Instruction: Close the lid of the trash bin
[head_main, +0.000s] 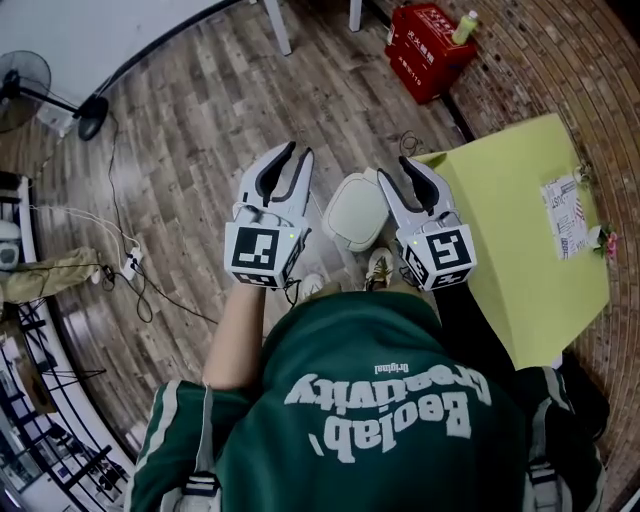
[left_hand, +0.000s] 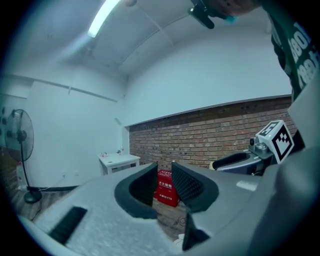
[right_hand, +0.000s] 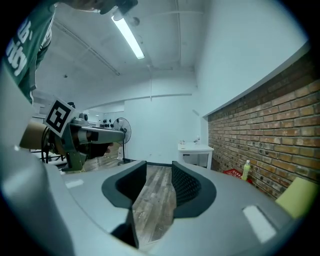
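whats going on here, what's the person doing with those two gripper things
A person in a green top stands over a small white bin on the wood floor, holding a gripper in each hand. The left gripper and right gripper are both open and empty, one to each side of the bin, touching nothing. From above, the lid looks shut.
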